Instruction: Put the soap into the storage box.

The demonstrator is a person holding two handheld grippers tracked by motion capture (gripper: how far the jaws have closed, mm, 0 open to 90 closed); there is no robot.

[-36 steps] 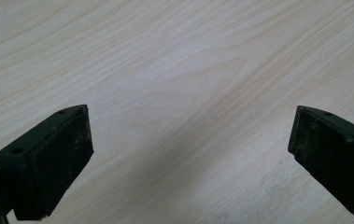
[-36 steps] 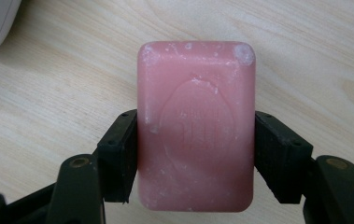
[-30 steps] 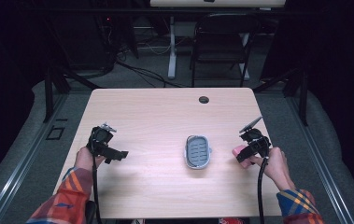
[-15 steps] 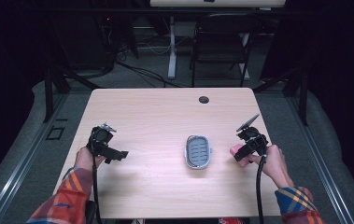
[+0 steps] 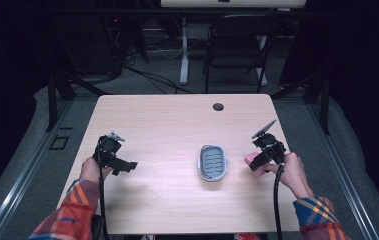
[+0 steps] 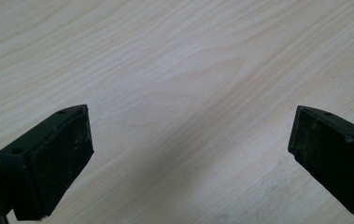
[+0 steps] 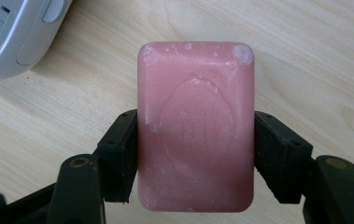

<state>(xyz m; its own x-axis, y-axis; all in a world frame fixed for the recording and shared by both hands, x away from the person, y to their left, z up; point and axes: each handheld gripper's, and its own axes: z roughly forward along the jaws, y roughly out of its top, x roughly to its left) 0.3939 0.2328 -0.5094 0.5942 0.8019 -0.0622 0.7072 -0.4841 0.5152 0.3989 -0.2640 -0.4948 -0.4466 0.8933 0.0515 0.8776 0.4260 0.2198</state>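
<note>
Gripping a pink soap bar [image 7: 195, 126] by its long sides, between the two black jaws of the right gripper [image 5: 258, 161], pads pressing on both flanks. Hovering near the right edge of the wooden table [image 5: 167, 120], just beside the grey slotted soap dish [image 5: 212, 162] and apart from it. Showing an embossed oval stamp on the soap's upper face, lettering too blurred to read. Holding the left gripper [image 6: 188, 154] spread wide over bare wood near the left edge, nothing between its pads. Lying well apart from the dish, a dark grommet hole [image 5: 218, 106] near the far edge.
</note>
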